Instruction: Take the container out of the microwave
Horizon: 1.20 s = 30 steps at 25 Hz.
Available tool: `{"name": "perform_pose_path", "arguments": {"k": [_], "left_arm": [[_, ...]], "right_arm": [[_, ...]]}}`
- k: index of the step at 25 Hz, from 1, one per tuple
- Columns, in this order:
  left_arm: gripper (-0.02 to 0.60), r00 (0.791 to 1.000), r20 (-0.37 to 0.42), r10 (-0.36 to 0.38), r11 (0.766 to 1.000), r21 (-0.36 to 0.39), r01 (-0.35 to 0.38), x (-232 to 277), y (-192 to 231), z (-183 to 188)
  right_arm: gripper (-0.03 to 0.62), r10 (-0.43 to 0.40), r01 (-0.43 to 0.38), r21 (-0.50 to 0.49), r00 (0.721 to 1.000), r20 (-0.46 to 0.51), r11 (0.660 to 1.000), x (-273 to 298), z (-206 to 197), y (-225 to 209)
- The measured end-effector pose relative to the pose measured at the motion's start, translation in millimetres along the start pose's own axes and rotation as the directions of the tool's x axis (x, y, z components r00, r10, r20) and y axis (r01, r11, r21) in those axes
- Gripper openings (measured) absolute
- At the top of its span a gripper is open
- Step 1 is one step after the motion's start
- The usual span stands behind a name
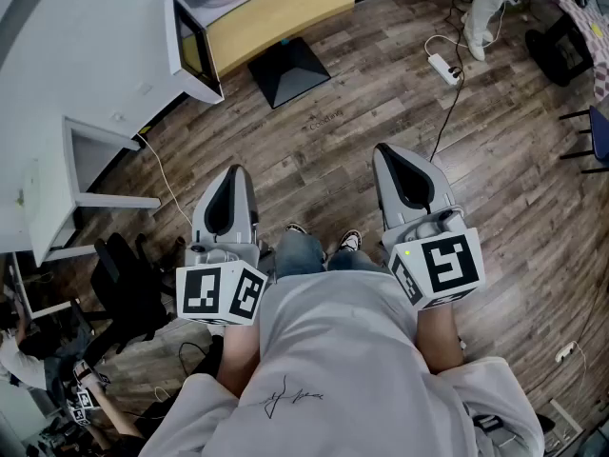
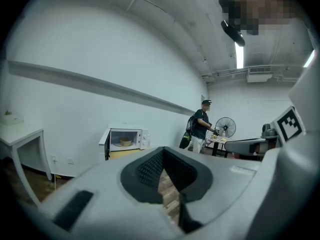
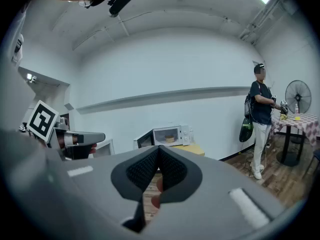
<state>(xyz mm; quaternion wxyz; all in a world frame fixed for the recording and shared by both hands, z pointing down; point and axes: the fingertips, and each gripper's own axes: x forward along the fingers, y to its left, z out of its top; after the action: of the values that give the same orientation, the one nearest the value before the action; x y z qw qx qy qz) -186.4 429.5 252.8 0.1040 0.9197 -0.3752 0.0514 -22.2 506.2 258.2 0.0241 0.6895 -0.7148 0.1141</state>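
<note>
The white microwave (image 1: 205, 12) stands far ahead at the upper left on a low yellow table (image 1: 276, 12), its door (image 1: 193, 53) swung open. Inside it sits a small tan container (image 2: 125, 143), also seen as the container (image 3: 169, 138) in the right gripper view. My left gripper (image 1: 231, 174) and right gripper (image 1: 385, 152) are held level in front of me above the wooden floor, well short of the microwave. Both are shut with nothing between the pads; the left gripper (image 2: 162, 151) and right gripper (image 3: 158, 149) show their dark pads meeting.
A black wedge-shaped stand (image 1: 290, 69) lies on the floor before the yellow table. A white desk (image 1: 76, 174) is at left, a black chair (image 1: 128, 288) below it. A power strip and cable (image 1: 444, 68) lie at right. A person (image 3: 260, 119) stands by a table with a fan (image 3: 297, 96).
</note>
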Motion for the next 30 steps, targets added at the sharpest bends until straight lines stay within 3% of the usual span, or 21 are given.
{"name": "perform_pose_path", "arguments": {"k": [3,8,13,19,30], "left_arm": [[-0.008,1.0,-0.023,0.005,1.0,0.019,-0.004,2,1,-2],[-0.003,1.0,0.004,0.005,1.0,-0.016,-0.005,10,12,1],[-0.002,1.0,-0.001,-0.003,1.0,-0.025,0.003,36,22,2],[-0.002,0.997,-0.021,-0.078,0.996,-0.049,0.077,90,29,7],[-0.002,0.999,-0.025,-0.023,0.999,-0.039,0.022,198,89,53]], "right_arm": [[0.009,0.011,-0.011,0.017,1.0,-0.001,1.0,5,-1,2],[0.011,0.043,-0.049,0.139,0.998,0.045,0.989,19,3,-3],[0.011,0.018,-0.019,0.145,1.0,0.013,0.989,47,-1,-23],[0.011,0.037,-0.035,0.136,0.999,-0.007,0.99,93,5,-36],[0.011,0.075,-0.066,0.137,0.995,-0.06,0.988,215,35,-66]]}}
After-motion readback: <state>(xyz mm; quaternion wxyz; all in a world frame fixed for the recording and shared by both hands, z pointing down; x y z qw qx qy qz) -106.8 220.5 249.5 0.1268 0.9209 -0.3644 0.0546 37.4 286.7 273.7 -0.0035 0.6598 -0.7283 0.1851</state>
